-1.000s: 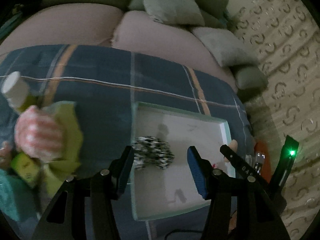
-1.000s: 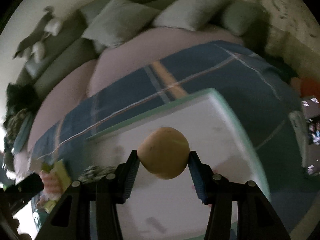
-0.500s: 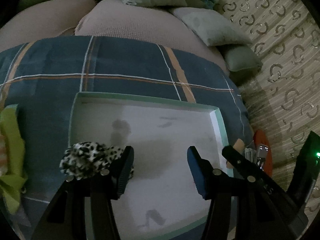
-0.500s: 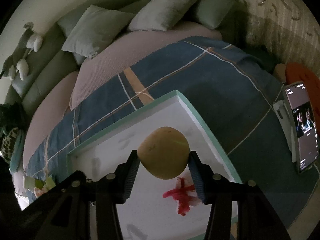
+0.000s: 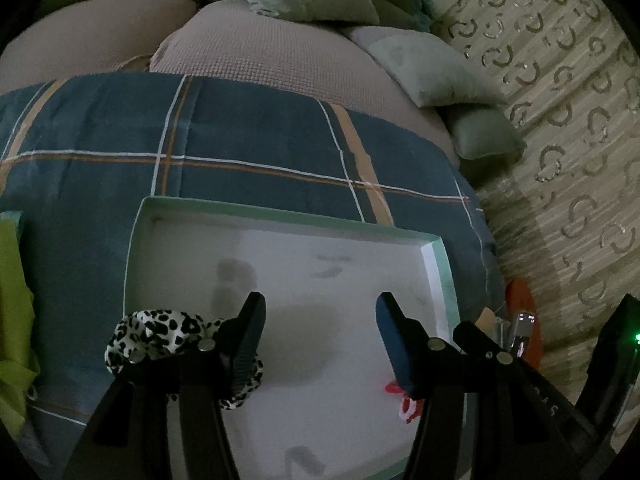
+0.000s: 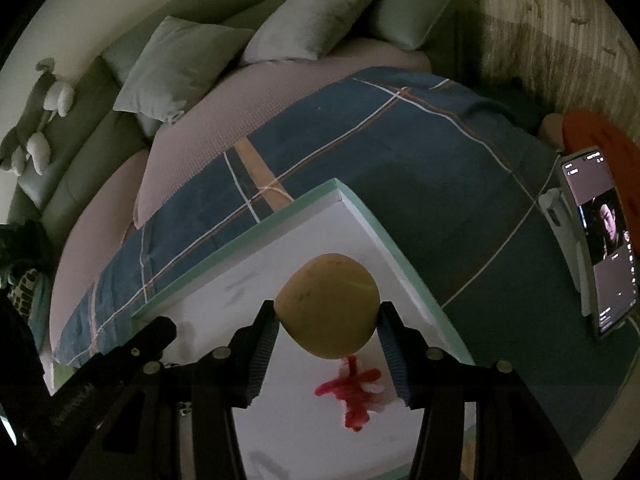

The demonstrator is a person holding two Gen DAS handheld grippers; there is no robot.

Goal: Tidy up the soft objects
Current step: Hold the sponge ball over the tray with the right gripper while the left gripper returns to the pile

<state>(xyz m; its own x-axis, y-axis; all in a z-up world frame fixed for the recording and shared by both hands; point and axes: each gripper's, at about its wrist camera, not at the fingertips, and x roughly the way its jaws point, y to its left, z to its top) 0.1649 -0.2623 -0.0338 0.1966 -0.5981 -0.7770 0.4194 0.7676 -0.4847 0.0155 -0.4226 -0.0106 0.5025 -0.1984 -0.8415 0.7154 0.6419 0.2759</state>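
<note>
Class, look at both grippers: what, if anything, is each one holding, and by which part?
The right gripper holds a yellowish soft ball, pinched across its two opposite sides. The left gripper holds nothing; its jaws stand open over the white tray.

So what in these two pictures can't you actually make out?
- Leopard-print scrunchie, left wrist view: its right part is hidden behind the left gripper.
- Red and white fuzzy thing, right wrist view: partly behind the yellow ball and right gripper; what it is stays unclear.
- Phone screen: text too small.
- Green cloth: cut off by the picture edge.
</note>
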